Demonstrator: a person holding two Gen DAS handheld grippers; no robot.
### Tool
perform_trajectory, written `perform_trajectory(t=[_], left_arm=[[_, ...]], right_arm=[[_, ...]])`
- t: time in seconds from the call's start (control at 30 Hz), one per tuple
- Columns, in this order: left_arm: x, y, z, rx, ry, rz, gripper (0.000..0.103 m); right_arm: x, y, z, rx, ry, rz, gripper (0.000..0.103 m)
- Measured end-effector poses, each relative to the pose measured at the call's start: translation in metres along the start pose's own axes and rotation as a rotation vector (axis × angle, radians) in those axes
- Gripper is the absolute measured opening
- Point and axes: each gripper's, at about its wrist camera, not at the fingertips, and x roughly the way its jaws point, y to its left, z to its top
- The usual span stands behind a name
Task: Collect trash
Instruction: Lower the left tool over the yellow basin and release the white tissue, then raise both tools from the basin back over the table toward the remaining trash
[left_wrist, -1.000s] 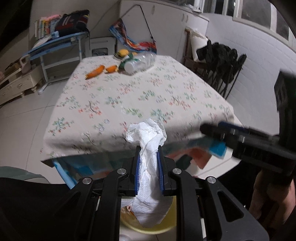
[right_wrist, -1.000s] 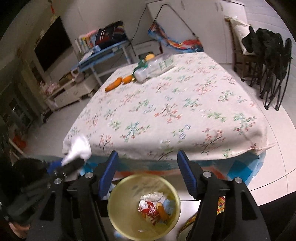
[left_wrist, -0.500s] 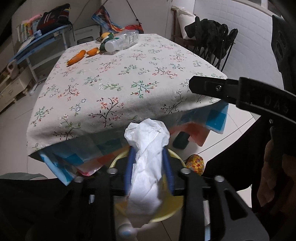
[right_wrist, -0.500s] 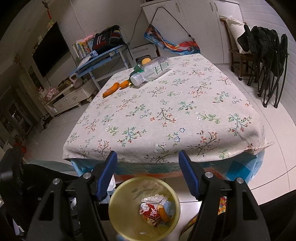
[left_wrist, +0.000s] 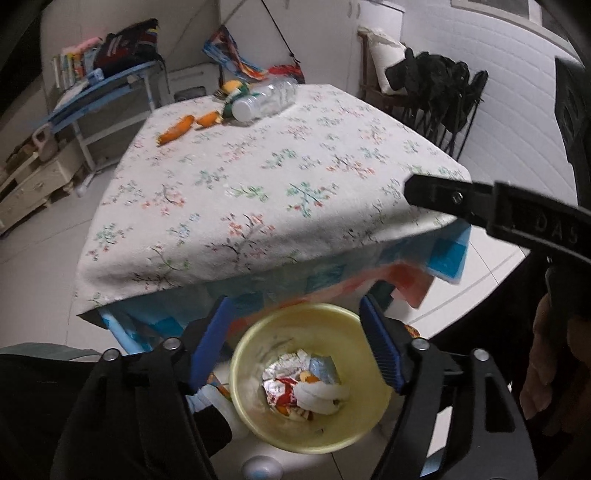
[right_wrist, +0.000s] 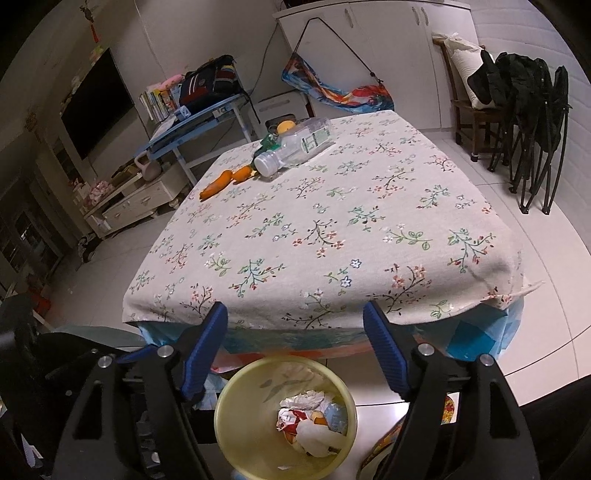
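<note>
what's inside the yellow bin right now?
Bin holds a white tissue on top, a red-and-white wrapper, silvery foil and an orange scrap. Whatever lies under that pile, and the bin's floor, is covered.

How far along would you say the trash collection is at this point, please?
Done: a white tissue lies in the yellow bin on top of wrappers. In hand: nothing; the left gripper and right gripper have empty, opening jaws. Left: the plastic bottle, carrot pieces and small items behind them remain on the table.
</note>
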Motion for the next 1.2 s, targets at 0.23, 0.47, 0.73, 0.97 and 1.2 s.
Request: perform_trajectory(t=[0.23, 0.47, 0.73, 0.97, 1.2], left_arm=[[-0.009, 0.013, 0.004, -0.055, -0.073, 0.090, 0.085], [-0.008, 0.024, 0.007, -0.096, -0.075, 0.098, 0.086], [-0.009, 0.028, 0.007, -0.121, -0.087, 0.103, 0.086], [-0.012, 0.031, 0.009, -0.137, -0.105, 0.100, 0.086], [-0.020, 0.044, 0.023, -0.164, -0.145, 0.123, 0.086]], right_arm=[[0.000, 0.001, -0.001, -0.006, -0.007, -0.020, 0.079], [0.001, 0.005, -0.001, -0.027, -0.009, -0.032, 0.083], [0.000, 0.007, -0.002, -0.043, -0.013, -0.041, 0.087], [0.000, 0.010, -0.001, -0.048, -0.015, -0.046, 0.091], [0.005, 0.019, 0.000, -0.072, -0.008, -0.042, 0.093]])
